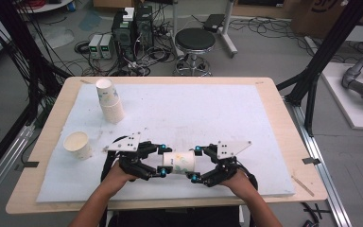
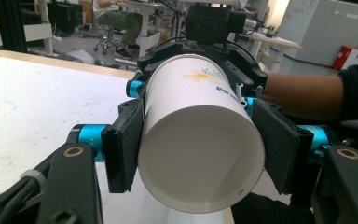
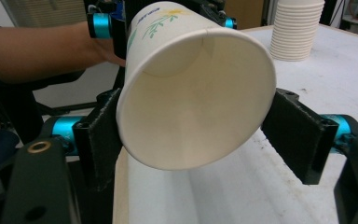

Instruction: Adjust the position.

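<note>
A white paper cup [image 1: 179, 161] with a flower print lies level in the air above the front of the table, held between both grippers. My left gripper [image 1: 163, 161] is shut on its base end; in the left gripper view both pads press the sides of the cup [image 2: 200, 140]. My right gripper [image 1: 194, 163] comes from the opposite side at the mouth end. In the right gripper view the open mouth of the cup [image 3: 191, 102] faces the camera, and both pads lie against the rim.
A stack of paper cups [image 1: 109, 100] stands at the back left of the white mat [image 1: 194, 109], and a single upright cup [image 1: 78, 144] sits at its left edge. A black stool [image 1: 195, 40] and cables lie beyond the table.
</note>
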Action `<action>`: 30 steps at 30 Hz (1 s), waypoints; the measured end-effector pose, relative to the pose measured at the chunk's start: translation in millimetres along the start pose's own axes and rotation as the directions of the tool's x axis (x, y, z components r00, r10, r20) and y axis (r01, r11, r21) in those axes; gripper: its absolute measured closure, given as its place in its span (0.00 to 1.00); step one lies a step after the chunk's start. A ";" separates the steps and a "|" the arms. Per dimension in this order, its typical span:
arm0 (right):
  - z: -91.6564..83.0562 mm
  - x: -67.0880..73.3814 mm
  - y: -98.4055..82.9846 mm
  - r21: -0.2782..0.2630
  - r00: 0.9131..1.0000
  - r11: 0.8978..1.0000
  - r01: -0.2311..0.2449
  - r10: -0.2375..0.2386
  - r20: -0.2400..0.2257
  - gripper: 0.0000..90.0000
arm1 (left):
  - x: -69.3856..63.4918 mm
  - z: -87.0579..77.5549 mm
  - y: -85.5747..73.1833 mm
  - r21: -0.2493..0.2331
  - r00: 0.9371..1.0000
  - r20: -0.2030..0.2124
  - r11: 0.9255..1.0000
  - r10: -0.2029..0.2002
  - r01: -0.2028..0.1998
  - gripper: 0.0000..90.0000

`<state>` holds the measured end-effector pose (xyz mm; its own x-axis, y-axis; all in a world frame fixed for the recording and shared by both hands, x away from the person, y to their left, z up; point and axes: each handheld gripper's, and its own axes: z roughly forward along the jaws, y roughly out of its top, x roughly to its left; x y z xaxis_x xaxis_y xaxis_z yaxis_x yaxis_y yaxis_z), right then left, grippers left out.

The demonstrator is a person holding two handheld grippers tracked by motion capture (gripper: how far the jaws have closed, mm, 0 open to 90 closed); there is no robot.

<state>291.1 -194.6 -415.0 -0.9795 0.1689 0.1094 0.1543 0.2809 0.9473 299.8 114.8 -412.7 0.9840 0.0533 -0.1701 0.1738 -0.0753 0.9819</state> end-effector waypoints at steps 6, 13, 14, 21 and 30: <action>-2.7 -1.0 0.2 -0.032 1.000 0.999 0.001 -0.001 -0.010 0.31 | 0.7 0.0 -1.4 -0.003 1.000 0.006 1.000 -0.003 0.003 0.41; -3.8 -2.0 0.4 -0.024 1.000 1.000 -0.009 0.009 -0.007 0.32 | 0.9 1.8 -1.6 0.039 0.999 -0.033 0.999 -0.028 0.030 0.34; -3.9 -1.9 0.5 -0.020 1.000 1.000 -0.012 0.012 -0.006 0.32 | 0.8 2.2 -1.3 0.049 0.999 -0.040 0.998 -0.035 0.036 0.30; -3.2 -2.1 0.9 0.007 1.000 1.000 -0.015 0.015 0.002 0.32 | -2.1 1.1 5.5 0.101 0.995 -0.100 0.995 -0.015 0.025 0.19; -5.2 -3.2 9.7 0.091 0.998 0.996 -0.013 0.007 0.066 0.32 | -5.0 -7.3 14.2 0.147 0.987 -0.159 0.989 0.022 0.002 0.17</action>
<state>295.1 -197.3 -404.6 -0.9678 0.2328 0.0959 0.1780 0.3634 0.9145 297.0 120.8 -397.3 0.9686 0.2097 -0.1334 0.1798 -0.2208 0.9586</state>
